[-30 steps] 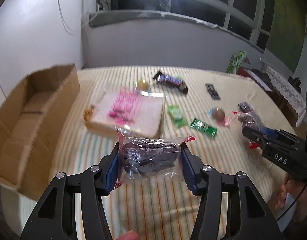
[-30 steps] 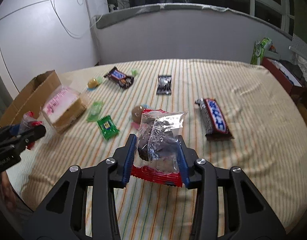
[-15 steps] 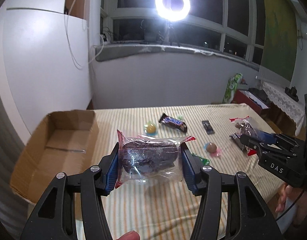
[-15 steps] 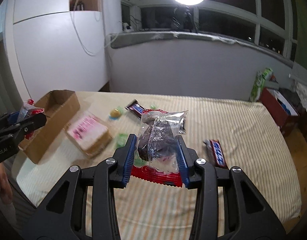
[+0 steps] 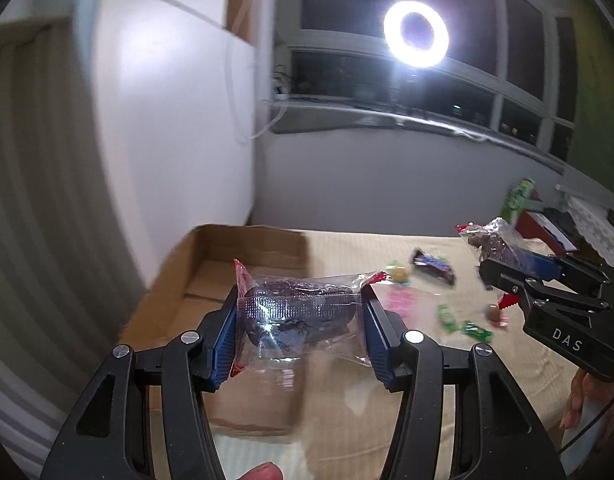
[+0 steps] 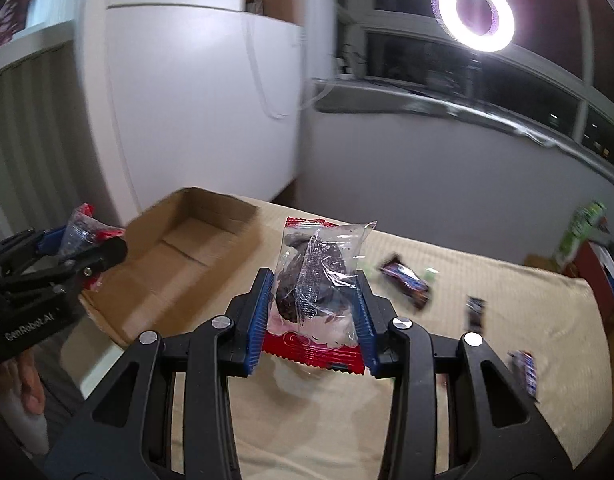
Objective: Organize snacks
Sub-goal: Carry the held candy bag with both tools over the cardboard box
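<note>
I am clenching my left hand-held gripper (image 5: 301, 322) on a clear-wrapped dark snack (image 5: 299, 312), the packet lying crosswise between the blue pads (image 5: 226, 344) with its red crimped ends poking out past each one. My right hand-held gripper (image 6: 313, 312) is clamped on a second wrapped snack (image 6: 321, 280), this one standing upright, its red lower edge hanging below the pads. Both packets are riding in the air, well above the striped worktop (image 6: 507, 312).

Just beyond my left packet the open cardboard box (image 5: 243, 256) is waiting, flaps up and, as far as I can see, with nothing in it. From the right wrist the same box is lying ahead and to the left. Farther out on the worktop, other snacks are scattered: a dark chocolate bar (image 6: 405, 280), a small black packet (image 6: 475, 312), green wrapped sweets (image 5: 477, 330) and a yellowish round candy (image 5: 399, 272). Motion blur is smearing most of them.

I judge that I am carrying both packets to the box. To do it well, I am aiming to bring each packet over the box's floor, clear of the near wall, lowering before letting go so the slippery film is not bouncing out. I am keeping the two hand-held grippers apart, and planning to release the left first since it is closer. The wrappers are crinkly and light, so a gentle, steady squeeze is enough.
</note>
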A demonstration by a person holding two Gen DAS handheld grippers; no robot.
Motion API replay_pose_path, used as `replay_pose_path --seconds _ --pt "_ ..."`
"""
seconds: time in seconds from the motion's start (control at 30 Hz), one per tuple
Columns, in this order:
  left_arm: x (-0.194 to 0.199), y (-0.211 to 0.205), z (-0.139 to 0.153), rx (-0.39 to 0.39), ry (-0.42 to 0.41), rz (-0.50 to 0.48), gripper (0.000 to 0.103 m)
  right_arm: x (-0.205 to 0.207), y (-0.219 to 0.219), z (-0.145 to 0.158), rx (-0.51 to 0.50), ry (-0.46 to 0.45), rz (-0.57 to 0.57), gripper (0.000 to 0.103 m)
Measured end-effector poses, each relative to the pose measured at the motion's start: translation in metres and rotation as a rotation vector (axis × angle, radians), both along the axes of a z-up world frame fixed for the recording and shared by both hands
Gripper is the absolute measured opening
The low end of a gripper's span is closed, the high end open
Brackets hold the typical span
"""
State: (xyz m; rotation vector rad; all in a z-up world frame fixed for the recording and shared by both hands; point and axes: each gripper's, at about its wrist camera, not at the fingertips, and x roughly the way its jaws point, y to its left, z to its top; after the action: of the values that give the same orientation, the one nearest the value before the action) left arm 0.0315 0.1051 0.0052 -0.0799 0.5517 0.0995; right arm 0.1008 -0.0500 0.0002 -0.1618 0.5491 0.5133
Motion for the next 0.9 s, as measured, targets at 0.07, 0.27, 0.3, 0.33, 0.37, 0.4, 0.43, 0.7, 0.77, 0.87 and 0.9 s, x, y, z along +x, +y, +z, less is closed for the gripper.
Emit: replay_pose_path --seconds 0.07,0.27,0.3,0.33,0.37,0.4,0.43,0.7,0.77,0.87,0.9 --pt "-0.003 0.014 -0.002 -0.004 0.003 0.033 0.054 0.0 0.022 0.001 -0.001 -0.003 0.042 0.04" --pt "-0.007 0.048 -0.01 -0.019 0.021 0.107 0.054 0.0 0.071 -0.001 -0.002 -0.003 0.131 0.04" --pt "-0.008 0.052 -0.011 -0.022 0.023 0.115 0.054 0.0 0.078 -0.001 -0.002 -0.002 0.142 0.04" --pt "-0.007 0.056 -0.013 -0.025 0.026 0.124 0.054 0.001 0.085 -0.003 -0.004 0.0 0.151 0.04" --pt "-0.006 0.059 -0.014 -0.028 0.029 0.129 0.054 0.002 0.088 -0.004 -0.006 0.003 0.157 0.04" --pt "-0.008 0.064 -0.016 -0.031 0.031 0.134 0.054 0.004 0.092 -0.007 -0.007 0.008 0.163 0.04" --pt "-0.007 0.068 -0.018 -0.035 0.035 0.139 0.054 0.005 0.096 -0.009 -0.008 0.013 0.169 0.04" --pt "0.002 0.083 -0.036 -0.063 0.072 0.156 0.054 0.019 0.116 -0.027 -0.025 0.043 0.199 0.04" --pt "0.0 0.084 -0.039 -0.066 0.077 0.158 0.054 0.023 0.119 -0.031 -0.029 0.048 0.204 0.04" --pt "0.001 0.087 -0.041 -0.074 0.08 0.161 0.054 0.025 0.122 -0.033 -0.031 0.05 0.21 0.04" --pt "0.002 0.087 -0.04 -0.076 0.079 0.161 0.054 0.026 0.124 -0.034 -0.033 0.05 0.211 0.04"
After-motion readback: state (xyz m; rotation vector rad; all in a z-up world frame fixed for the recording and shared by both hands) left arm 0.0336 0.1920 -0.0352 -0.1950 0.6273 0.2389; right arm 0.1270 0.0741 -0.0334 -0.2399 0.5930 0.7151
